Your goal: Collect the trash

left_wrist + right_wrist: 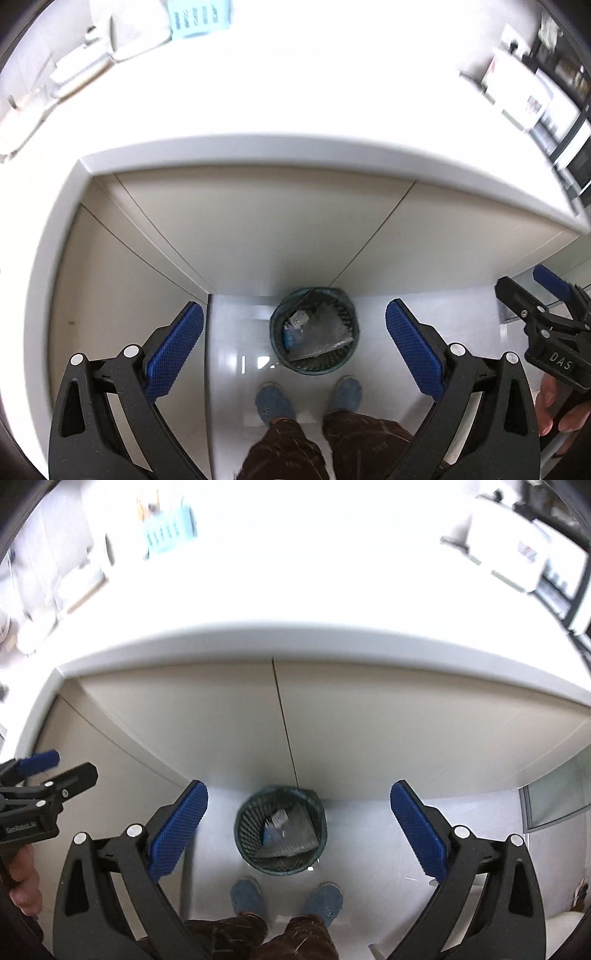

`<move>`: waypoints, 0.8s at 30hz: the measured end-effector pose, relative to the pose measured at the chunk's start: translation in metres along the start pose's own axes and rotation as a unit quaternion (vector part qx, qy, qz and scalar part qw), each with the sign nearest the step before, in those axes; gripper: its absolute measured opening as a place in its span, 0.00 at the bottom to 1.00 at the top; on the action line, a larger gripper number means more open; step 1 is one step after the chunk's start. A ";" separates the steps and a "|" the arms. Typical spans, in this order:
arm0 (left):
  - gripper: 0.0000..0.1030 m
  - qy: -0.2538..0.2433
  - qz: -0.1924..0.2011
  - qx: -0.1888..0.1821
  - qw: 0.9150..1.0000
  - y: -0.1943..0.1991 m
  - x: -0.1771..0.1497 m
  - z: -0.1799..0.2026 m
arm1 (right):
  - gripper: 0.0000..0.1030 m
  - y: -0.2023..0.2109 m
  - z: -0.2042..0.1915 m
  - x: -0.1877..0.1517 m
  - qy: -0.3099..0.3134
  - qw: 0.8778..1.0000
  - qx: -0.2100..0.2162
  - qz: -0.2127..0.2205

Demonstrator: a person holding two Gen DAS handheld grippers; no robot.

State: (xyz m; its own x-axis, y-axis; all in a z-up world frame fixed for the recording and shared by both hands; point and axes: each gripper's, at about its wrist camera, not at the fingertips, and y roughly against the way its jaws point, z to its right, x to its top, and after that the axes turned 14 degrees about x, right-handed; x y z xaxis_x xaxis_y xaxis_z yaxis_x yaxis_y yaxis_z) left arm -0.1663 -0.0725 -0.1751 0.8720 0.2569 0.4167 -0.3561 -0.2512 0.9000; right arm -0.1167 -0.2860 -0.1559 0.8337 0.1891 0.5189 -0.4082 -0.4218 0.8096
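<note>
A dark mesh waste bin (314, 332) stands on the white floor against the cabinet base. It holds grey bubble wrap (325, 332) and small bits of packaging. It also shows in the right wrist view (281, 834). My left gripper (293, 347) is open and empty, high above the bin. My right gripper (298, 830) is open and empty, also high above it. Each gripper shows at the edge of the other's view: the right one (543, 306) and the left one (48, 775).
A white countertop (295, 110) with a rounded front edge (258, 155) runs across above beige cabinet doors (277, 229). A light-blue basket (199, 16) stands at its back left, white boxes (517, 85) at the back right. The person's blue shoes (273, 402) stand just before the bin.
</note>
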 end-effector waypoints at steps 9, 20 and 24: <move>0.94 -0.005 0.058 -0.002 0.998 0.108 0.039 -0.023 | 0.92 0.109 -0.030 0.051 -0.021 0.999 -0.013 0.044; 0.94 -0.008 0.118 -0.017 0.993 0.181 0.057 -0.016 | 0.92 0.168 -0.053 0.071 0.000 0.995 -0.024 0.095; 0.94 -0.001 0.125 -0.016 0.992 0.187 0.061 -0.015 | 0.92 0.174 -0.053 0.074 -0.002 0.995 -0.019 0.096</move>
State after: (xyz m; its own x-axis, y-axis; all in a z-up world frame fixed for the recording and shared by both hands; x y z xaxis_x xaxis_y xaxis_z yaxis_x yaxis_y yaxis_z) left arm -0.1844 -0.0898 0.0207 0.7556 0.1882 0.6274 -0.5718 -0.2777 0.7720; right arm -0.1455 -0.2980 0.0379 0.7404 0.1055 0.6639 -0.5733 -0.4165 0.7056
